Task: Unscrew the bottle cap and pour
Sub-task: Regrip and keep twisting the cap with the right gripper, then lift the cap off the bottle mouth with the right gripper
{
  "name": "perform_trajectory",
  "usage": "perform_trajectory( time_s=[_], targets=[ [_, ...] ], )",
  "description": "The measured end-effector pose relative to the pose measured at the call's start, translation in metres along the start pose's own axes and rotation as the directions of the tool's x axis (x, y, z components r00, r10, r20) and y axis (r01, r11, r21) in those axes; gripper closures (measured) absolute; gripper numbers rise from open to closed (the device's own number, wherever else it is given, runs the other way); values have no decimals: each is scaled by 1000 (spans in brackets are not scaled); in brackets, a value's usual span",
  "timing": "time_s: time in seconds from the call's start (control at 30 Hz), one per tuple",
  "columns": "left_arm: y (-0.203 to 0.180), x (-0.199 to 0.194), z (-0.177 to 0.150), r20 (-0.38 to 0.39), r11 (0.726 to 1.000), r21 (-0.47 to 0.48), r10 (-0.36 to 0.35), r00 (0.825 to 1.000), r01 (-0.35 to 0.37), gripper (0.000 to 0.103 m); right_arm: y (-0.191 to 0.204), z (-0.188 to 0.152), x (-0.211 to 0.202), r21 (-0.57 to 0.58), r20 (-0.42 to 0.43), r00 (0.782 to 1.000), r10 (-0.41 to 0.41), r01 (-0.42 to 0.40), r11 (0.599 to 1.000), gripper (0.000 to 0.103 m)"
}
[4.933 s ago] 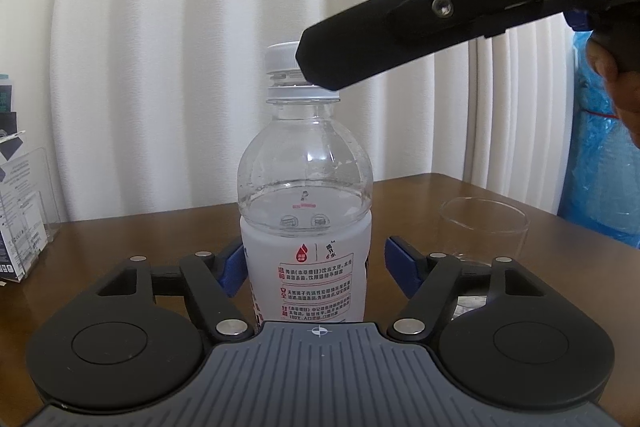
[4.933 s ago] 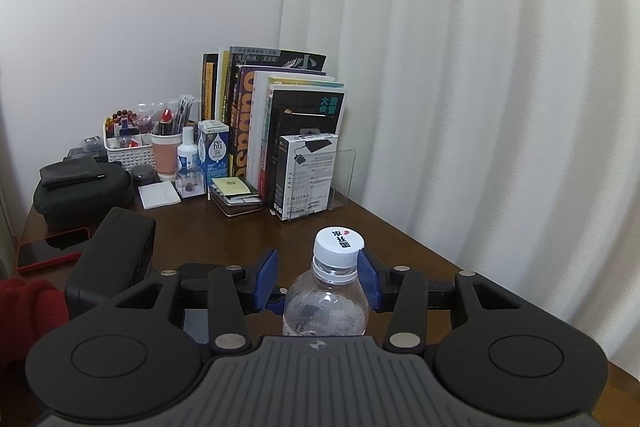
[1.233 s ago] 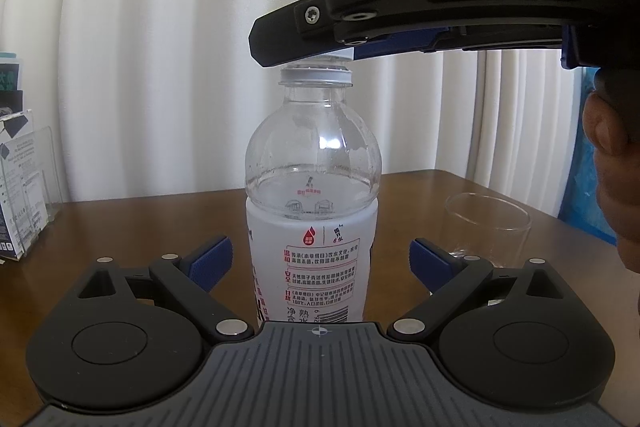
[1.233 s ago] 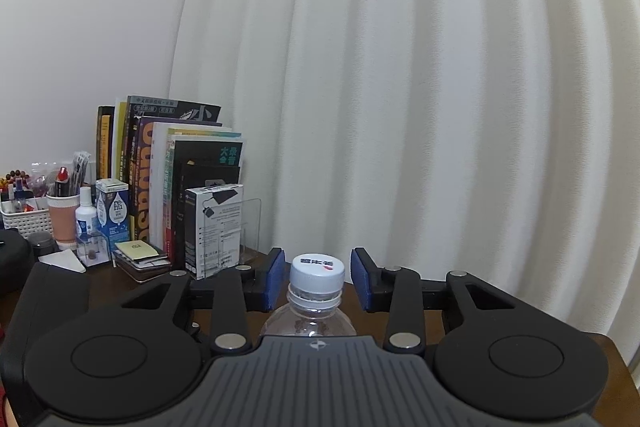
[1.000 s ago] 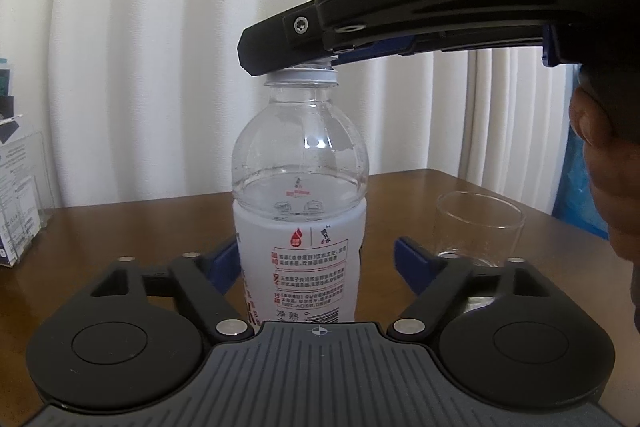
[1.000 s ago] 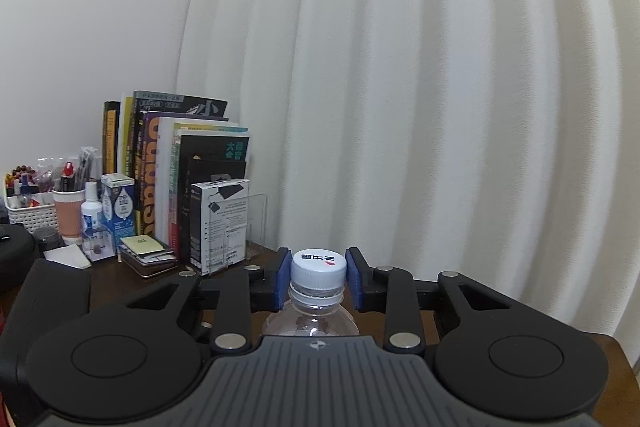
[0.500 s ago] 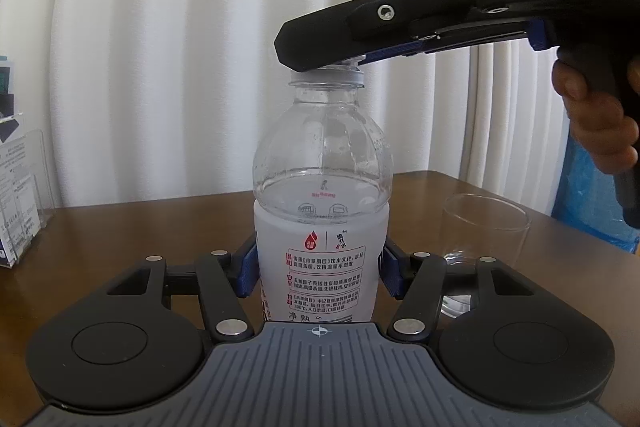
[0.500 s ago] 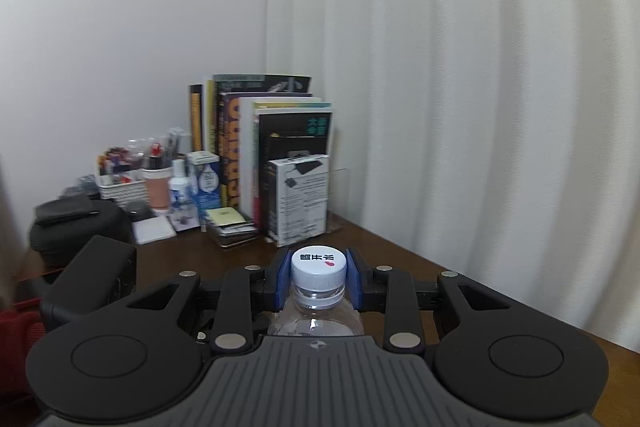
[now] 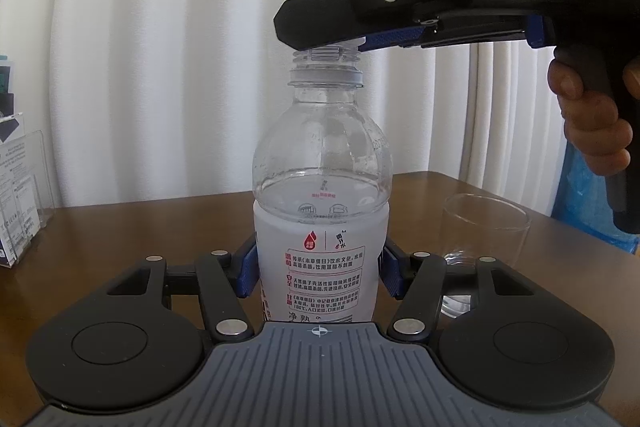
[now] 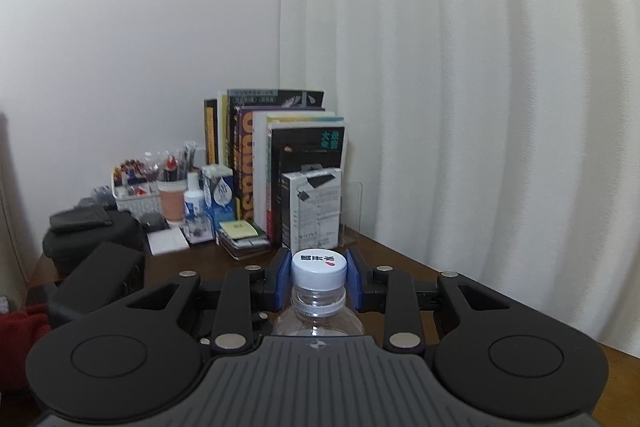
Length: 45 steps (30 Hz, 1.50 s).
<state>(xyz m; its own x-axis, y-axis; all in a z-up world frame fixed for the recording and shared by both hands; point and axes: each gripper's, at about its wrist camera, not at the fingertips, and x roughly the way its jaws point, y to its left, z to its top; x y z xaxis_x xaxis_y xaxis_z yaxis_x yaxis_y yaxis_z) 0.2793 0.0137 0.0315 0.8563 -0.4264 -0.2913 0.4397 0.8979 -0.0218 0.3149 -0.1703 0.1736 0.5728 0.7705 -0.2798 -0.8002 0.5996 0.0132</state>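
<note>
A clear water bottle (image 9: 320,195) with a white label stands upright on the brown table (image 9: 132,231). My left gripper (image 9: 318,277) is shut on its labelled body. My right gripper (image 10: 319,279) is shut on the white cap (image 10: 319,270), blue pads on both sides. In the left wrist view the right gripper (image 9: 332,41) sits over the bottle top, and the bare neck threads (image 9: 325,57) show under it. An empty clear glass (image 9: 486,231) stands to the right of the bottle.
Books (image 10: 280,163), a white box (image 10: 312,207), a cup, a small bottle and a basket of pens (image 10: 136,183) stand at the table's far end by the wall. A black case (image 10: 92,231) lies at the left. White curtains hang behind. A blue bag (image 9: 596,195) is at the right.
My left gripper closed on the bottle body and my right gripper closed on the cap. The right gripper has turned, and the cap now sits higher, exposing the neck threads.
</note>
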Motion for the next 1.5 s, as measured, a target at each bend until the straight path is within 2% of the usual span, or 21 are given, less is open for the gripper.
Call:
perform_trajectory(
  time_s=[0.33, 0.53, 0.73, 0.83, 0.93, 1.0, 1.03, 1.13, 1.23, 1.37, 1.5],
  targets=[
    [1, -2, 0, -1, 1000, 4, 0, 1000, 0, 45, -4, -5, 1, 15, 2, 1000, 10, -10, 1000, 71],
    [2, -4, 0, 0, 1000, 6, -1, 1000, 1, 45, -15, -4, -2, 66, 52, 997, 65, -68, 995, 71],
    [3, -3, 1, -5, 1000, 6, 0, 1000, 0, 45, -17, 0, -7, 70, 71, 996, 47, -52, 996, 71],
    [3, -4, 2, -16, 1000, 3, 2, 1000, -2, 43, -12, 5, -18, 60, 80, 997, 11, -16, 998, 71],
    [1, -5, 2, -27, 1000, 6, 0, 1000, 0, 38, 1, 13, -39, 31, 92, 994, -59, 57, 998, 71],
    [0, -6, 2, -28, 1000, 10, 2, 1000, -2, 27, 13, 13, -54, 29, 100, 990, -101, 98, 995, 71],
    [-1, -8, 2, -25, 1000, 7, 9, 1000, -9, 17, 19, 12, -61, 27, 100, 988, -120, 117, 993, 71],
    [-3, -16, 3, -21, 1000, -5, 24, 999, -24, 11, 34, 5, -78, 30, 94, 982, -166, 164, 986, 71],
    [-5, -24, 2, -35, 999, -5, 36, 999, -36, 4, 49, -8, -97, 44, 76, 974, -213, 210, 977, 71],
    [-10, -35, 0, -50, 999, 3, 40, 998, -40, 2, 59, -35, -120, 97, 33, 959, -281, 277, 956, 71],
    [-13, -48, -2, -53, 999, 10, 43, 998, -43, 2, 63, -76, -130, 183, -58, 933, -354, 359, 915, 71]
  ],
)
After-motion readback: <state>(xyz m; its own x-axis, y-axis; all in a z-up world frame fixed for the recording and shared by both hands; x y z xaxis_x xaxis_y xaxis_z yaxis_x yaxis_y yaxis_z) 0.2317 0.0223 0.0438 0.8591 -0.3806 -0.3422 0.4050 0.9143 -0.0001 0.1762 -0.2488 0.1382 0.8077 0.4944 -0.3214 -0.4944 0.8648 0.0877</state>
